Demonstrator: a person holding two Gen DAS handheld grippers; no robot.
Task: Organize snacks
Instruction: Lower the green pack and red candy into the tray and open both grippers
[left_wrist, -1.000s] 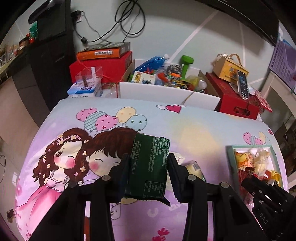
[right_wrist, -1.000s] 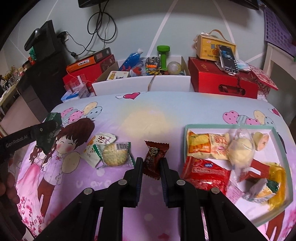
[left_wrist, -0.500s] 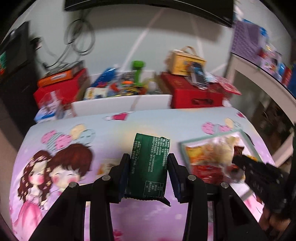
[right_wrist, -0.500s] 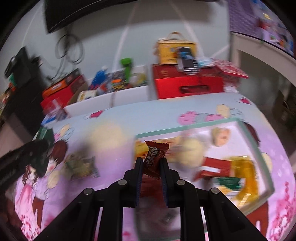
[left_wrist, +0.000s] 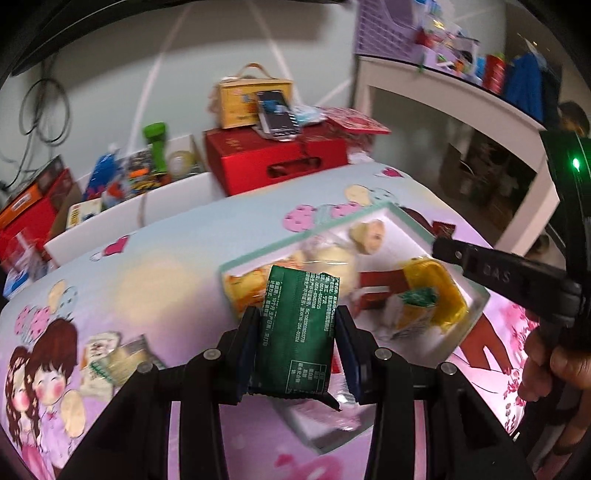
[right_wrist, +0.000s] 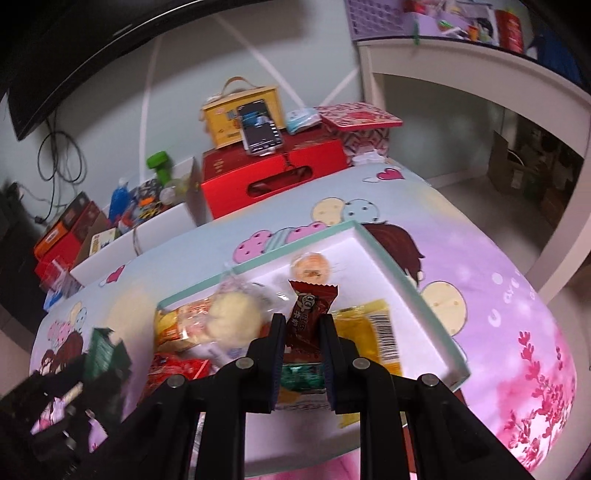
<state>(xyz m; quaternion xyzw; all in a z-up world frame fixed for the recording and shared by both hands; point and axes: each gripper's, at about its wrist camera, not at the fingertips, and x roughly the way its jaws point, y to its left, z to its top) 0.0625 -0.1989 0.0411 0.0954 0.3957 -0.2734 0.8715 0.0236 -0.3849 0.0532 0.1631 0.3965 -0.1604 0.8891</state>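
Observation:
My left gripper (left_wrist: 297, 328) is shut on a dark green snack packet (left_wrist: 299, 332) and holds it above the near left part of the white tray (left_wrist: 417, 230). My right gripper (right_wrist: 303, 328) is shut on a small brown-red candy wrapper (right_wrist: 308, 314) above the middle of the same tray (right_wrist: 384, 267). The tray holds several snacks, among them a yellow packet (right_wrist: 373, 332) and a round pale bun (right_wrist: 231, 317). The right gripper also shows in the left wrist view (left_wrist: 443, 247), over the tray's right side. The left gripper with its green packet shows in the right wrist view (right_wrist: 99, 354).
Two snack packets (left_wrist: 114, 358) lie on the cartoon-print tablecloth left of the tray. At the table's back edge stand a red box (right_wrist: 273, 177), a yellow box with a phone (right_wrist: 243, 118) and a white bin of clutter (right_wrist: 147, 218). A white desk (right_wrist: 480, 92) stands at right.
Both grippers have swung right from the table's left and middle to above the tray, each still holding its snack.

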